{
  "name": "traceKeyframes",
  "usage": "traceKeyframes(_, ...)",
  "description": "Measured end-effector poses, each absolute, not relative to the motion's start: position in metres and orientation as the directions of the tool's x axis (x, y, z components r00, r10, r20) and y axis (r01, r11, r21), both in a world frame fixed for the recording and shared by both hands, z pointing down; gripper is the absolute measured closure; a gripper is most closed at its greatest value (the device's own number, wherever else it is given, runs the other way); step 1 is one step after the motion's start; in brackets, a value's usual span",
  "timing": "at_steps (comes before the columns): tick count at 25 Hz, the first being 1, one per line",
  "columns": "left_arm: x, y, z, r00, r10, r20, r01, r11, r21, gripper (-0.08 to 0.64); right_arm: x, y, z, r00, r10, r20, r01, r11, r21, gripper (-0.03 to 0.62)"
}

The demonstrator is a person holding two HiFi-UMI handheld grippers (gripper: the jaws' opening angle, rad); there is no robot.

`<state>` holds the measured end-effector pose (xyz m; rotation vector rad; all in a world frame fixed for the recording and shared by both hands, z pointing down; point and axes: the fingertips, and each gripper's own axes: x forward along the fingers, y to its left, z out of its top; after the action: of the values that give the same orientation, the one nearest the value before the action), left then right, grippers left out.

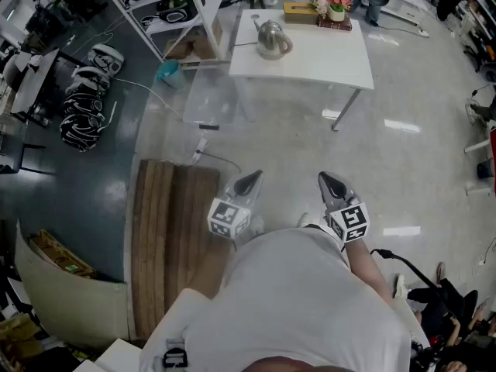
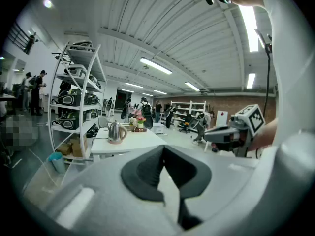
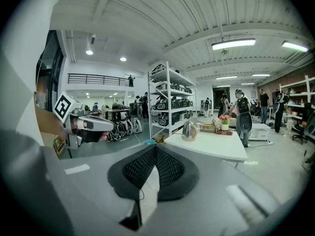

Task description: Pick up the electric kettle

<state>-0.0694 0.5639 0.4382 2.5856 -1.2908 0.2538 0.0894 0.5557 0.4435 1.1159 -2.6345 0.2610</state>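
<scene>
Kettle untouched on the far tabletop.
The left tool hangs over the floor, jaws together and empty. The kettle stands upright near the tabletop's left end, well apart from both tools. The right tool also has its jaws together, holding nothing.

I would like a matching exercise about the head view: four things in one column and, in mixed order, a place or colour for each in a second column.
Things
1. electric kettle
2. flower pot
3. bucket
4. wooden board

Places
A. teal, on the floor, left of the white table
B. on the table, near its left end
C. brown, on the floor, nearest the person
D. at the table's far edge, with pink flowers

Pairs: 1-B, 2-D, 3-A, 4-C
</scene>
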Motion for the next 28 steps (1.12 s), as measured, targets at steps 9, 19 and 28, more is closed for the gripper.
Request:
traceKeyframes(9,-0.068,0.565,0.439,0.593,-0.767,0.247,-0.804,-0.583,0.12,0.557,0.085,0.556,0.438,-0.687,-0.655,0.313,-0.701,0.711,-0.052,0.589)
traceKeyframes(19,-0.052,0.57,0.442,0.581,-0.761,0.29,-0.812,-0.568,0.135,0.557,0.101,0.554,0.439,-0.691,-0.66,0.295,-0.704,0.707,-0.067,0.588)
traceKeyframes(28,-0.02,0.578,0.449,0.551,-0.777,0.304,-0.833,-0.535,0.143,0.557,0.139,0.563,0.449,-0.692,-0.657,0.3,-0.698,0.715,-0.044,0.588)
